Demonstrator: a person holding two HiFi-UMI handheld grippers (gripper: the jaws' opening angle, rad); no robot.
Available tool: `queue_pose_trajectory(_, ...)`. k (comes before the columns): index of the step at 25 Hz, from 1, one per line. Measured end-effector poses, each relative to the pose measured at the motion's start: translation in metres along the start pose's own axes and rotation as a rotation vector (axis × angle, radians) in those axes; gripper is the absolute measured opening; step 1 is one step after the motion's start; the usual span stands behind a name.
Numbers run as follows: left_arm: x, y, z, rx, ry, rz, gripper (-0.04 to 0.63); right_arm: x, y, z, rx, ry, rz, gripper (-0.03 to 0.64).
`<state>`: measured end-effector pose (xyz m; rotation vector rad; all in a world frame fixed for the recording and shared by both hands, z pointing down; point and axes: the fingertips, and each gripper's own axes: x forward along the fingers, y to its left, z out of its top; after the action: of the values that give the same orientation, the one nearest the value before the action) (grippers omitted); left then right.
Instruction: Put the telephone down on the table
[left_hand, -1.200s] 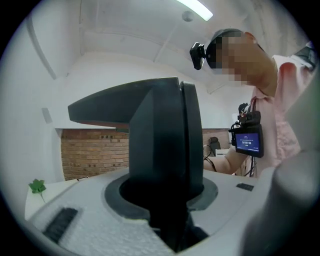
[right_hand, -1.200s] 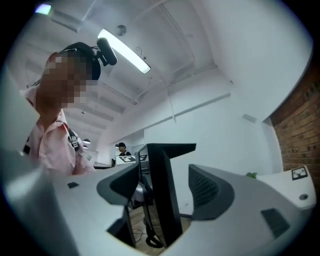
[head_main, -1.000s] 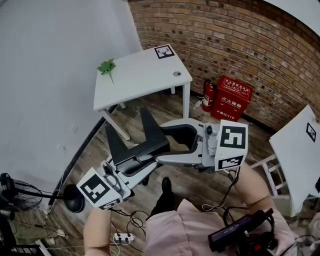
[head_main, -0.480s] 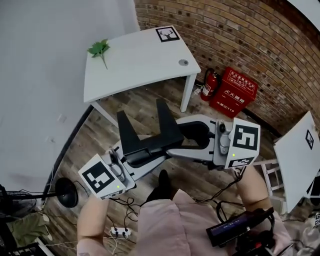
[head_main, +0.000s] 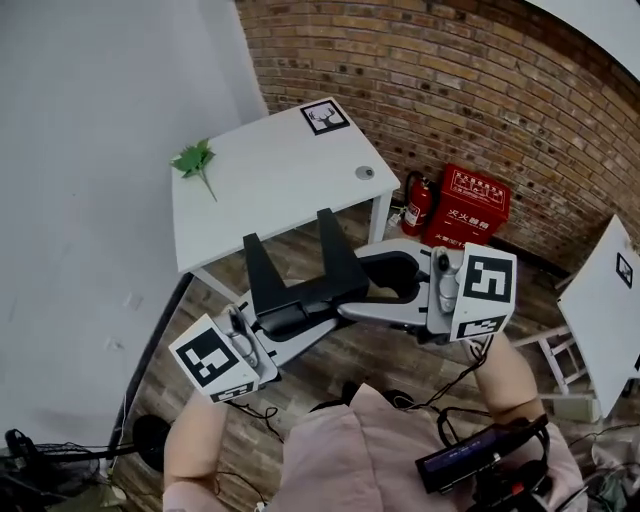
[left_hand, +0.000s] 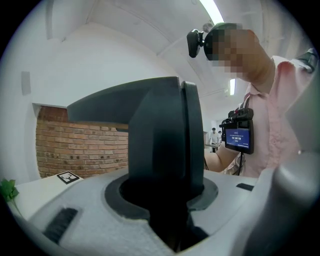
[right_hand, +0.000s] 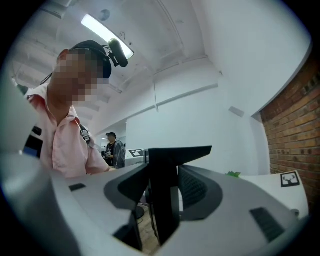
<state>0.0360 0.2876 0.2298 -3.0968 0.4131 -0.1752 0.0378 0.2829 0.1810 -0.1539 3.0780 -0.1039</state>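
Note:
The black telephone (head_main: 297, 292) has a low body and two flat arms. It hangs over the wooden floor just short of the white table (head_main: 270, 195). My left gripper (head_main: 300, 325) comes in from the lower left and is shut on the body's left end. My right gripper (head_main: 340, 295) reaches in from the right, and its white looped jaws are shut round the foot of the right arm. In the left gripper view a black slab of the telephone (left_hand: 160, 150) stands between the pale jaws. In the right gripper view the telephone (right_hand: 162, 195) stands the same way.
On the table lie a green leaf (head_main: 195, 160), a square marker (head_main: 325, 117) and a small round fitting (head_main: 365, 172). A red fire box (head_main: 470, 205) and an extinguisher (head_main: 417, 210) stand by the brick wall. Another white table (head_main: 605, 310) is at the right.
Both grippers have carried the telephone together toward the white table. The table now looks larger and nearer, with its front edge right behind the telephone's arms.

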Motion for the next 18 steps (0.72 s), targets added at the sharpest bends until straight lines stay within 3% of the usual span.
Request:
queue_pose_trajectory(12, 0.006, 0.052, -0.027, -0.075, 0.000, -0.029, 0.163, 0.016, -0.055, -0.024, 0.069, 0.024, -0.031, 0.190)
queue_pose_trajectory(18, 0.024, 0.094, -0.048, -0.112, 0.012, -0.026, 0.163, 0.017, -0.104, -0.041, 0.100, 0.028, -0.033, 0.190)
